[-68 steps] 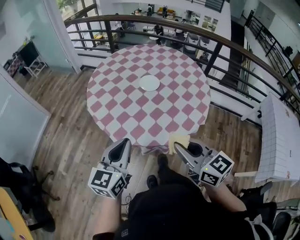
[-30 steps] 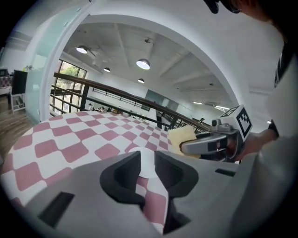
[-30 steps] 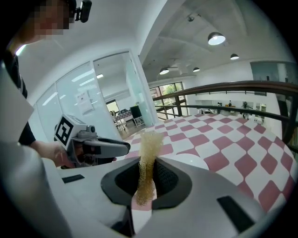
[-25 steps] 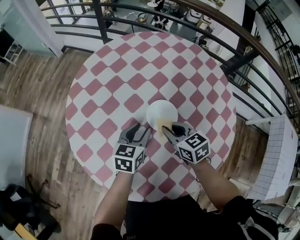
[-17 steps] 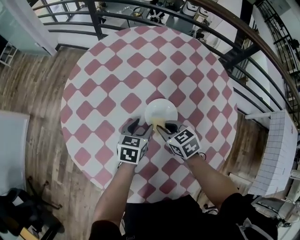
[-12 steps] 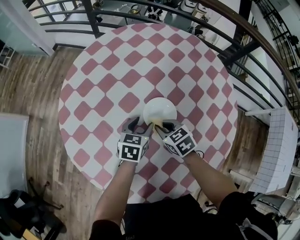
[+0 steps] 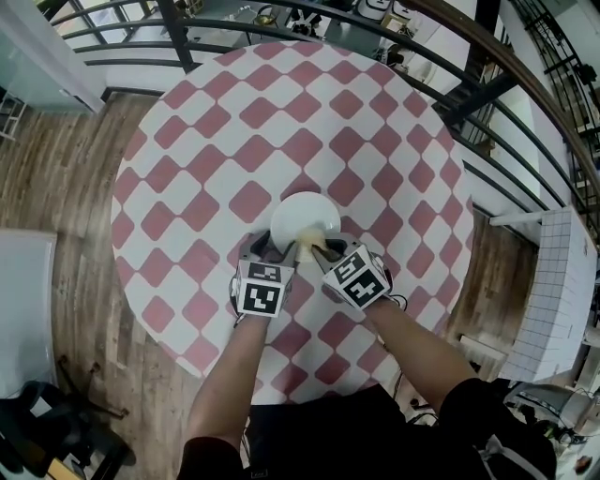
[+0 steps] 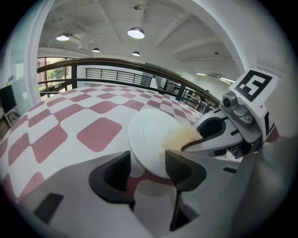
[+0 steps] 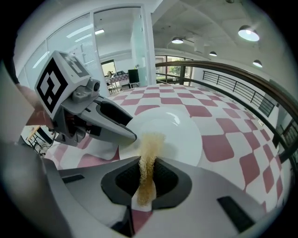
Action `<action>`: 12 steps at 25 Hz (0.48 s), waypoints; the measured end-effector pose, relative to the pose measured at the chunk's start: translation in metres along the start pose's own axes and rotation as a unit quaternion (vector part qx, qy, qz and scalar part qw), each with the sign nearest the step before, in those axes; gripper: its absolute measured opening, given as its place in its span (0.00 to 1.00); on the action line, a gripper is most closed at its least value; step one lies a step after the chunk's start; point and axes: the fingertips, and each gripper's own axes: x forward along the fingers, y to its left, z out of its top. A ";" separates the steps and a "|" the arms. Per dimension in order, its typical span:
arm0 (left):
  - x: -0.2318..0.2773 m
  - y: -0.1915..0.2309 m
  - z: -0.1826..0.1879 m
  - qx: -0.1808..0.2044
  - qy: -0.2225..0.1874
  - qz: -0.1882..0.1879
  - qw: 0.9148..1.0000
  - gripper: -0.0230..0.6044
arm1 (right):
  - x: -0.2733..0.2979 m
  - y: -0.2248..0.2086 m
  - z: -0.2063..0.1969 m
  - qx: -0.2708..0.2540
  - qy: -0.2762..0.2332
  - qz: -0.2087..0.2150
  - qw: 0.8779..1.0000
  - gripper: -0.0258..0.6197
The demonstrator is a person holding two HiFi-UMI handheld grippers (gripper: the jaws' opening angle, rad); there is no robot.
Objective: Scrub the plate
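Note:
A white plate (image 7: 305, 214) lies on the pink-and-white checked table (image 7: 187, 159). My left gripper (image 7: 270, 249) is at the plate's near left rim. In the left gripper view its jaws stand wide, and the plate's (image 8: 146, 135) near edge sits between the fingers (image 8: 181, 169) without visible pressure. My right gripper (image 7: 317, 253) is shut on a beige sponge (image 9: 149, 148). The sponge's (image 7: 307, 246) tip rests on the plate's (image 9: 177, 130) near part. The two grippers nearly touch over the rim.
The round table has only the plate on it. A dark curved railing (image 7: 281, 28) runs just behind the table. Wooden floor (image 7: 56, 187) lies to the left. A white gridded panel (image 7: 562, 291) stands at the right.
Both grippers have moved forward from the table's edge to the plate. The sponge now lies on the plate and the left jaws straddle its rim.

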 end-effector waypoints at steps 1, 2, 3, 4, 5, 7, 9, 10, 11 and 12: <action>0.000 0.001 -0.001 0.000 0.000 0.003 1.000 0.41 | -0.001 -0.003 -0.001 -0.004 0.002 -0.004 1.000 0.12; 0.000 0.001 -0.001 -0.001 0.001 0.004 1.000 0.41 | -0.002 -0.007 -0.002 -0.008 0.004 -0.008 1.000 0.12; 0.000 0.001 -0.002 -0.003 0.001 0.005 1.000 0.41 | -0.003 -0.011 -0.004 -0.009 0.005 -0.012 1.000 0.12; 0.000 0.001 -0.001 -0.005 0.001 0.005 1.000 0.41 | -0.004 -0.015 -0.005 -0.009 0.005 -0.015 1.000 0.12; 0.000 0.000 -0.001 -0.007 0.001 0.005 1.000 0.41 | -0.005 -0.020 -0.007 -0.009 0.003 -0.019 1.000 0.12; -0.001 0.000 0.000 -0.009 0.000 0.006 1.000 0.41 | -0.008 -0.032 -0.008 -0.009 -0.002 -0.029 1.000 0.12; -0.001 0.000 0.001 -0.008 -0.001 0.009 1.000 0.41 | -0.010 -0.044 -0.007 -0.009 -0.005 -0.037 0.999 0.12; -0.001 0.001 0.001 -0.008 -0.001 0.010 1.000 0.41 | -0.011 -0.050 -0.007 -0.011 -0.004 -0.042 0.999 0.12; 0.000 0.001 0.001 -0.008 -0.002 0.011 1.000 0.41 | -0.012 -0.056 -0.007 -0.013 -0.002 -0.049 0.999 0.12; 0.000 0.001 0.000 -0.008 -0.002 0.012 1.000 0.41 | -0.013 -0.065 -0.007 -0.016 0.002 -0.059 0.998 0.12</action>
